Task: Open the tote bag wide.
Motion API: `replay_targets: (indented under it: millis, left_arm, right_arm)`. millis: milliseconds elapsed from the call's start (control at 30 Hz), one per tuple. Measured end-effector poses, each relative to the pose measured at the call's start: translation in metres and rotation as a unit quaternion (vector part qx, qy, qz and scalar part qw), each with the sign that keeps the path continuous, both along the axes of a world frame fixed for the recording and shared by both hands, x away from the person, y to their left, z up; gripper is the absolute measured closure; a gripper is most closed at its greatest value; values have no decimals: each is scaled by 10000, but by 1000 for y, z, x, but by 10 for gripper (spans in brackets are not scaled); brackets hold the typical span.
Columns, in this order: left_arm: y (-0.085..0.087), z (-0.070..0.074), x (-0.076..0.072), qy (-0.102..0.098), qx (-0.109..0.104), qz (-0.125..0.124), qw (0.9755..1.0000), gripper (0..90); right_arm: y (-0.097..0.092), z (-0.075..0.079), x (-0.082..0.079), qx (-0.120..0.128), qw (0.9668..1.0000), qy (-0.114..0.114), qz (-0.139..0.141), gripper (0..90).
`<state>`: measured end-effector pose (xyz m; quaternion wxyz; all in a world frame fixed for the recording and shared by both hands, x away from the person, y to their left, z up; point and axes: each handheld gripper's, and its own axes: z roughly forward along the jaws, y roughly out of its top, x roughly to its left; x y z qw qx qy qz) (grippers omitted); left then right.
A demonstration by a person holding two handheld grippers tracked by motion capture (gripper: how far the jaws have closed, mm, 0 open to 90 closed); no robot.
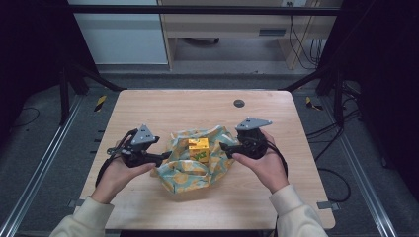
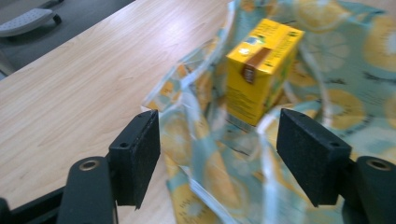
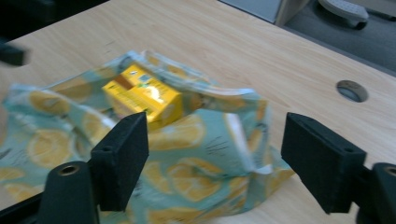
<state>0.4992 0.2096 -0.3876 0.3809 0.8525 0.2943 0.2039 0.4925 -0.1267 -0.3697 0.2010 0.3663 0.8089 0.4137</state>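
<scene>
At centre of the high view, on the wooden table [image 1: 148,106]: crumpled lemon-print bag [image 1: 190,170], with a yellow carton [image 1: 198,149] standing upright in its folds. Left of it, left gripper [image 1: 160,158], jaws spread wide and empty, bag edge lying between them in the left gripper view. Right of it, right gripper [image 1: 225,146], jaws likewise parted, gripping nothing. Upper right of the tabletop: round cable hole [image 1: 239,103].

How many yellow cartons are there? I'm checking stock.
1. The carton stands upright at the middle of the bag, between the left claw and the right claw. The bag's folds could hide another.
</scene>
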Motion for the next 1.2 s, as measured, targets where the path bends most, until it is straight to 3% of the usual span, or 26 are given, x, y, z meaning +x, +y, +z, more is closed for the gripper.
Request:
replay_targets:
  millis: [167,333,400,500,567,700,833,967,1200]
  left_arm:
    - [-6,-12,23,150,39,72,9999,322]
    - [-18,-29,38,295,291,65,9991,324]
    - [-22,-36,42,373,405,49,9985,366]
    - [-26,-44,47,515,588,77,9969,554]
    - [-27,-48,48,533,591,75,9968,721]
    - [-25,-45,49,431,508,107,9977,872]
    - [-15,-32,45,160,259,274,9992,888]
    - [-10,-35,42,174,351,270,9989,888]
    - [-12,-63,49,389,586,269,9972,882]
  right_arm:
    - [14,-7,-16,-14,9998,28,174,157]
    - [29,-23,-23,-174,9992,179,297,165]
    - [32,-32,-24,-330,9986,207,370,274]
    - [33,-44,-23,-511,9970,347,471,494]
    - [31,-50,-23,-618,9962,366,491,665]
    - [19,-52,-22,-607,9961,403,500,877]
    - [3,-44,-23,-558,9973,281,391,896]
    - [-13,-43,-30,-588,9974,269,313,897]
    - [-29,-79,-26,-558,9967,554,188,897]
